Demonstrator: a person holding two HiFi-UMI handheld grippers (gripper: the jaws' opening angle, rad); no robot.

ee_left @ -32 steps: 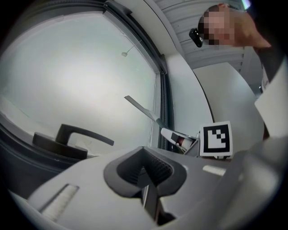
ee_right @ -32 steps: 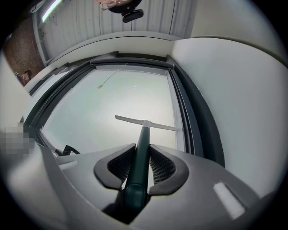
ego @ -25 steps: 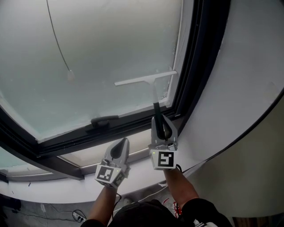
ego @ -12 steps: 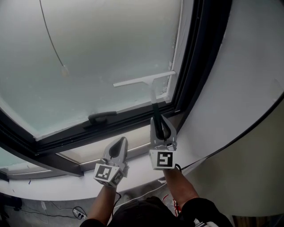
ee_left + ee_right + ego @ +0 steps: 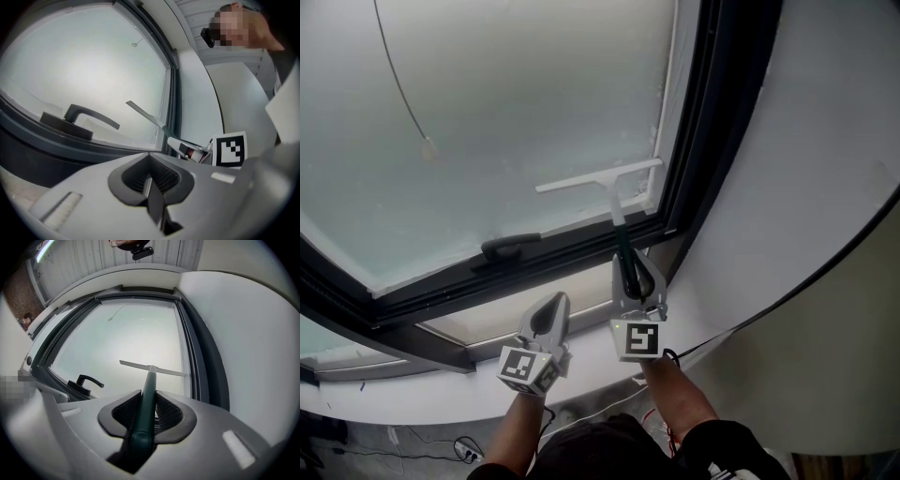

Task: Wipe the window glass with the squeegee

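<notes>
While its jaws clamp the squeegee point(image 5: 600, 184) by the dark handle, right gripper point(image 5: 630, 274) holds blade against window glass point(image 5: 506, 103), centre frame; left gripper point(image 5: 547, 317), jaws together, empty, lower centre.

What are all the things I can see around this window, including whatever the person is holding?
window glass: one pane, frosted pale grey, fills the upper left.
window frame: one, black, around the pane.
window handle: one, black, on the bottom frame rail.
cord: one, thin and dark, hanging across the pane.
squeegee: one, white blade, dark green handle, blade on the pane's lower right.
wall: one, white, curved, right of the frame.
left hand-held gripper: one, grey, shut, empty.
right hand-held gripper: one, grey, clamped on the squeegee's handle.
forearms: two, at the bottom.
</notes>
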